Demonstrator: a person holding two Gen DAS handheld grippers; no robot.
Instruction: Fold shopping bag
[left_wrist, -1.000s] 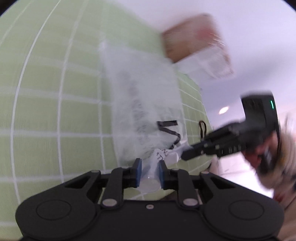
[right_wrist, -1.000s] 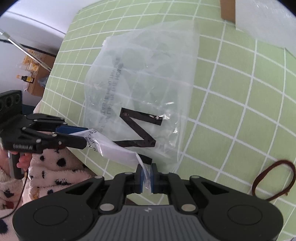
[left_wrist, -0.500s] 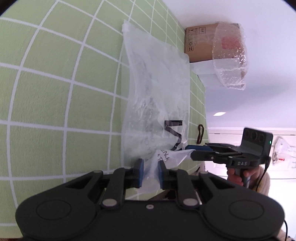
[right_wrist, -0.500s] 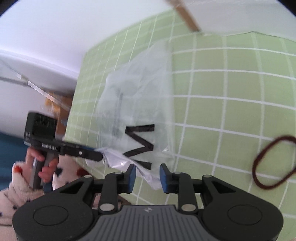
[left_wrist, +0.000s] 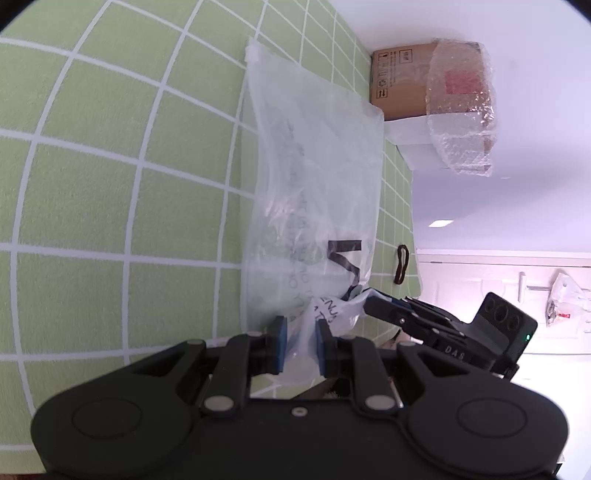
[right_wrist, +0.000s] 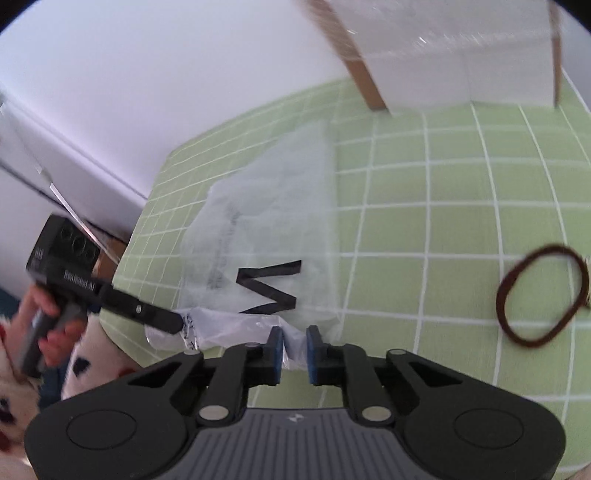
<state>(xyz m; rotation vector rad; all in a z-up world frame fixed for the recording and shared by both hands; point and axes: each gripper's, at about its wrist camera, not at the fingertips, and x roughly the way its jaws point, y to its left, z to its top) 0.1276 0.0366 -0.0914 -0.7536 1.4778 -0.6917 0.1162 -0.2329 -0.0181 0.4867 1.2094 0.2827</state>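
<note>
Plastic shopping bag flat on green grid mat; left gripper pinches its near edge, right gripper closing on it. Brown rubber band right, bubble-wrapped cardboard box far; print illegible.

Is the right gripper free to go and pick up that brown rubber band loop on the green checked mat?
Probably not yet: the right gripper has the clear plastic bag's edge between its closing jaws. The brown rubber band itself lies unobstructed.
</note>
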